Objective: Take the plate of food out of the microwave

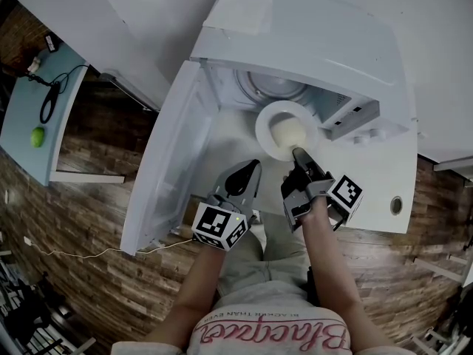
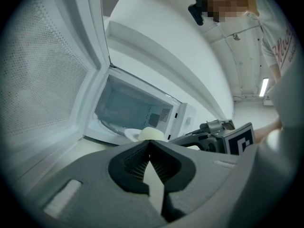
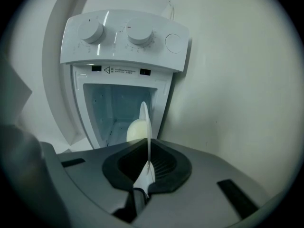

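Right hand-held gripper point(image 1: 298, 155) is clamped on the near rim of the plate point(image 1: 267, 124). This plate carries pale food point(image 1: 288, 132) and is at the mouth of the microwave point(image 1: 310, 43), straight beyond the jaws. Left hand-held gripper point(image 1: 250, 170), closed and empty, hangs just to the left, farther from the plate.

A small white plate point(image 1: 264, 128) bearing a pale round bun point(image 1: 290, 132) is at the mouth of the white microwave point(image 1: 318, 43), its door point(image 1: 174, 154) wide open, with the plate's near rim pinched by the right gripper point(image 1: 298, 154).
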